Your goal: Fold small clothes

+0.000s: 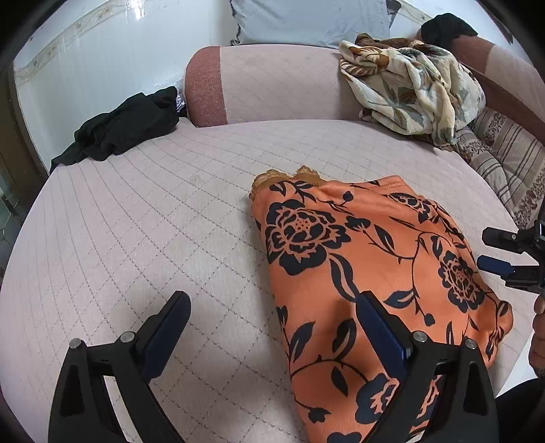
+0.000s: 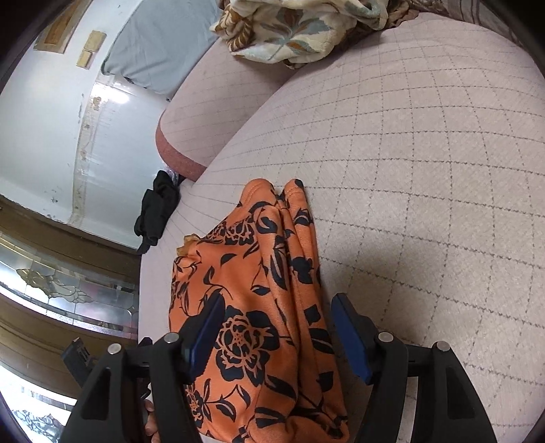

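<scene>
While both sets of fingers stand spread wide with nothing between them, the left gripper [image 1: 272, 323] hovers low over the near-left edge of the orange floral garment [image 1: 374, 265]. Its right finger [image 1: 381, 327] is over the cloth and its left finger [image 1: 167, 327] over bare mattress; whether either touches the surface I cannot tell.

From the right wrist view, the right gripper [image 2: 277, 327] straddles the near part of the same garment [image 2: 259, 306], one finger [image 2: 204, 334] over the printed cloth and the other [image 2: 351, 334] over the mattress beside its bunched, folded edge. In the left wrist view that gripper [image 1: 500, 252] enters from the far right edge, just beside the garment's right side.

The garment, orange with dark flowers and leaves, lies gathered into a rough folded shape on the pink quilted mattress [image 1: 136, 221], with a bit of tan lace trim [image 1: 286, 177] poking out at its far end.

Farther off, a crumpled black garment [image 1: 119, 133] lies at the mattress's far-left corner, beside the pink bolster [image 1: 272, 85] that runs along the back. A cream leaf-patterned cloth [image 1: 415, 85] is heaped on the bolster's right end, above a striped patterned cushion [image 1: 504, 160]. A grey-blue pillow [image 1: 306, 20] leans against the white wall behind.
</scene>
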A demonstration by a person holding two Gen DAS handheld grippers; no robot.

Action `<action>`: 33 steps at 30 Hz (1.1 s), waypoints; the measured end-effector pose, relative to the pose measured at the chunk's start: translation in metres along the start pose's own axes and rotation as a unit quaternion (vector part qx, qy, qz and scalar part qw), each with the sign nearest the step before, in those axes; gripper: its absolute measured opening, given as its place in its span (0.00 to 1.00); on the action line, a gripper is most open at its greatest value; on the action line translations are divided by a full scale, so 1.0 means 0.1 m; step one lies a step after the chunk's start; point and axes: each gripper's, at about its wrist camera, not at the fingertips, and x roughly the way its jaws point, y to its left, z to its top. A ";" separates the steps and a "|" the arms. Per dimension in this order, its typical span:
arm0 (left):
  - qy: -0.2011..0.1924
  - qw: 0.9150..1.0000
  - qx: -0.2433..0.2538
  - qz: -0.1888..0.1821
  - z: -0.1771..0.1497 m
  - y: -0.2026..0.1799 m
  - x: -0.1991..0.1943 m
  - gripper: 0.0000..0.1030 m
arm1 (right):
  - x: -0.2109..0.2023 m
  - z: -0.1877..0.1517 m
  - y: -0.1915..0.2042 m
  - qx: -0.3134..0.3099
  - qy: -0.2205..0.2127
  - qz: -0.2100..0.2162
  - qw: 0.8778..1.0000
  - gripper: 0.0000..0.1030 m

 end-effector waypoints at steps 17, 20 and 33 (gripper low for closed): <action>0.008 1.000 0.016 0.002 0.04 -0.10 0.10 0.95 | 0.13 0.04 -0.08 -0.002 0.014 0.006 1.000 0.67; 0.009 1.000 0.015 -0.001 0.05 -0.12 0.12 0.95 | 0.16 0.04 -0.11 -0.004 0.018 0.007 1.000 0.67; 0.014 1.000 0.018 -0.006 0.06 -0.22 0.18 0.95 | 0.25 0.04 -0.15 -0.017 0.039 0.011 0.999 0.67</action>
